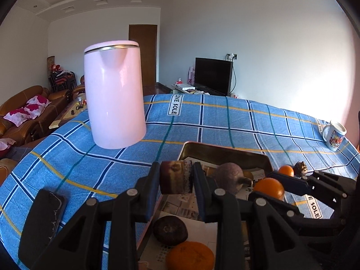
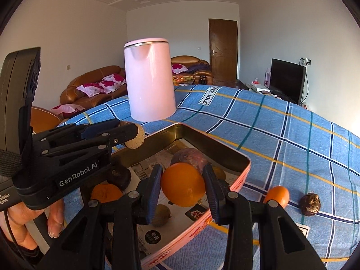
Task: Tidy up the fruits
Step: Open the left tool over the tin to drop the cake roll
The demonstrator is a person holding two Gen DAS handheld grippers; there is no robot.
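Observation:
My left gripper (image 1: 176,177) is shut on a brownish fruit (image 1: 176,176) and holds it above the pink tin tray (image 1: 225,149); it also shows in the right wrist view (image 2: 130,135) holding that pale fruit (image 2: 137,138). My right gripper (image 2: 182,183) is shut on an orange (image 2: 182,184) above the tray (image 2: 225,150); the same orange shows in the left wrist view (image 1: 268,187). The tray holds a purple fruit (image 1: 228,177), a dark fruit (image 1: 170,229) and a flattened orange fruit (image 1: 190,256). A small orange (image 2: 277,194) and a brown nut-like fruit (image 2: 310,203) lie on the cloth right of the tray.
A pink kettle (image 1: 114,94) stands on the blue checked tablecloth (image 1: 225,121) beyond the tray. A mug (image 1: 334,135) sits at the far right edge. A black phone (image 1: 45,216) lies at the left. Sofas and a TV (image 1: 212,75) are behind.

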